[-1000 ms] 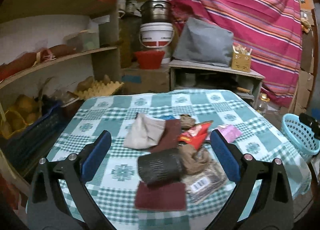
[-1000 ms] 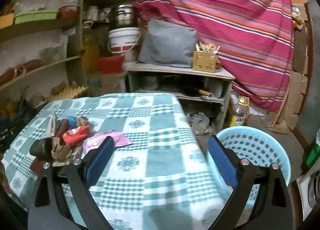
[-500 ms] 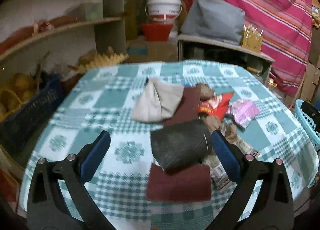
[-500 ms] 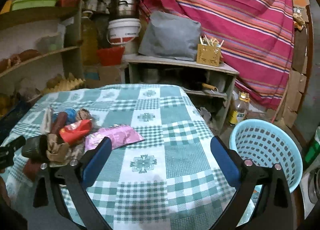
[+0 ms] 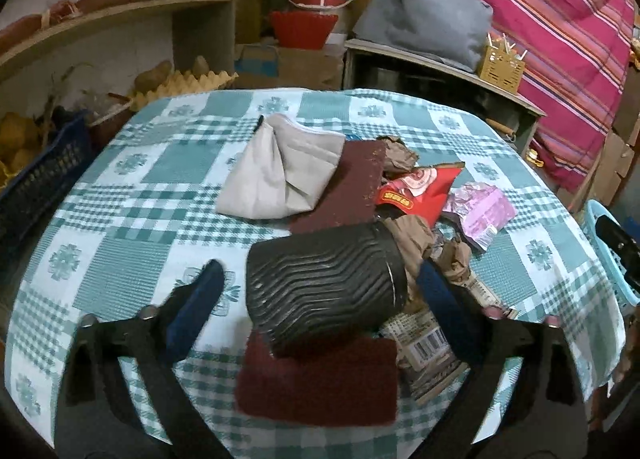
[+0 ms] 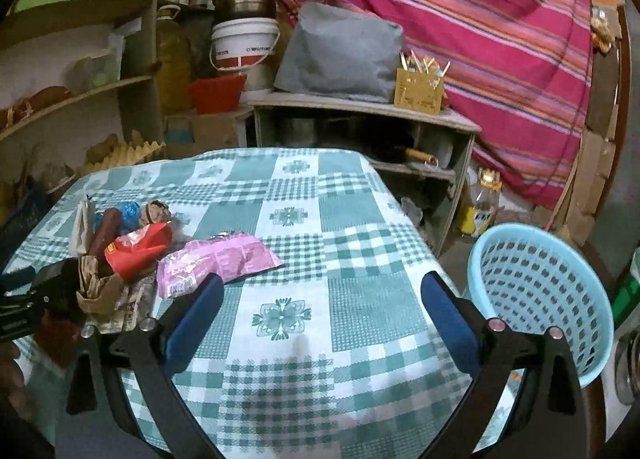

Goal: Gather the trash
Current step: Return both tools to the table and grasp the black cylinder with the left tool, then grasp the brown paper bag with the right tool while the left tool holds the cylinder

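A pile of trash lies on the checked tablecloth. A black ribbed cup lies on its side with brown crumpled paper in its mouth. Around it lie a red snack wrapper, a pink wrapper, a barcoded packet, maroon pads and a grey cloth. My left gripper is open, its fingers either side of the cup. My right gripper is open and empty over the table's right part, with the pink wrapper just beyond its left finger. The light blue basket stands to the right.
Wooden shelves with jars and tubs stand at the left. A low shelf unit with a grey cushion and a yellow cutlery box stands behind the table. A striped curtain hangs at the back. An oil bottle stands on the floor.
My left gripper has moved forward and down until its open fingers flank the black cup. My right gripper has shifted left toward the pink wrapper. Both stay open.
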Available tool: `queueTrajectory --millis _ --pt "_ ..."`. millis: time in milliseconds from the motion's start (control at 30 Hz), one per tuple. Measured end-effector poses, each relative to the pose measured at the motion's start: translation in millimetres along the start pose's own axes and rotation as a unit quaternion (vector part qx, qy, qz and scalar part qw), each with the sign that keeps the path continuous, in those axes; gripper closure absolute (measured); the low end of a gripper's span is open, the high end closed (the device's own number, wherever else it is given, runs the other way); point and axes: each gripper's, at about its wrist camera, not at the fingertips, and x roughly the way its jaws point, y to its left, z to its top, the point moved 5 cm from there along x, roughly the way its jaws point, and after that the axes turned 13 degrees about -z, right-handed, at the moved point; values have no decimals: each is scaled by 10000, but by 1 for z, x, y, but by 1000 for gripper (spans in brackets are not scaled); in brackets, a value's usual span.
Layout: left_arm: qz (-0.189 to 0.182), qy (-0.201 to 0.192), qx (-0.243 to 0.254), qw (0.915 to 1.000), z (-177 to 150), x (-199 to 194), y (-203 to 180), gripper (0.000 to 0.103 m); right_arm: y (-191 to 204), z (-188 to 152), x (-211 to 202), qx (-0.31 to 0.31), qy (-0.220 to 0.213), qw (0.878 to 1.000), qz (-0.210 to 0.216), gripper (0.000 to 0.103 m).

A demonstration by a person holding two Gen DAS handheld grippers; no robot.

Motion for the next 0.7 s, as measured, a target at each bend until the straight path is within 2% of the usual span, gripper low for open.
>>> queueTrajectory --millis 67,300,533,700 --pt "-109 68 -31 9999 -1 2 1 25 1 -1 2 57 53 10000 34 6" --pt "-214 -224 97 9995 9 -20 1 25 24 0 -4 -65 -1 9997 239 6" --pt "30 -544 437 9976 25 -44 12 25 72 -2 -16 -366 -86 9974 611 6" --pt "169 -645 409 9969 29 -54 37 25 110 -7 -29 -640 -130 9940 873 6"
